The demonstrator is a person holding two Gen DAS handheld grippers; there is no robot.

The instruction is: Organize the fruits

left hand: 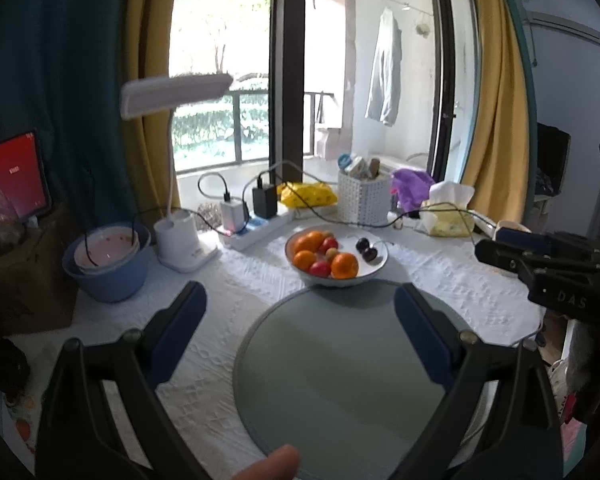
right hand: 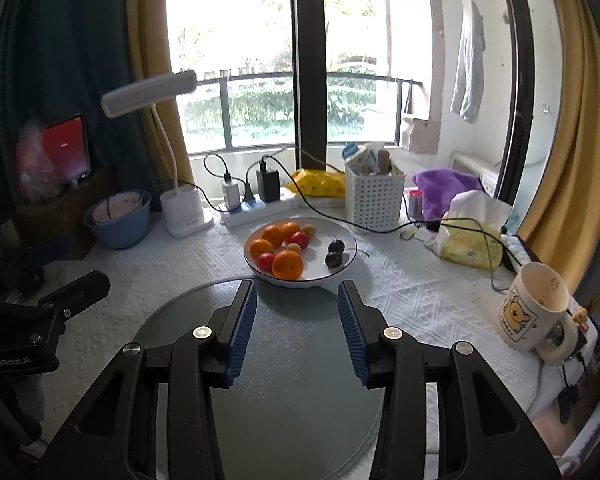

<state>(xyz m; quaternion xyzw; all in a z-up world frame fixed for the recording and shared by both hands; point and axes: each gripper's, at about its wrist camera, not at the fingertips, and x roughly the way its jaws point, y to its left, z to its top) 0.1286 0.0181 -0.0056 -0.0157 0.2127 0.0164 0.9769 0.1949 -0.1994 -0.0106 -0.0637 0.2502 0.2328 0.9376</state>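
Note:
A white bowl sits on the table beyond a round grey mat. In it lie several oranges, red fruits and two dark plums. My left gripper hangs wide open over the mat's near side, nothing between its blue pads. My right gripper stands part open just short of the bowl, also empty. Each gripper's body shows at the edge of the other's view.
A white desk lamp, a blue basin, a power strip with chargers, a white basket, a tissue pack and a bear mug ring the table. Cables cross behind the bowl.

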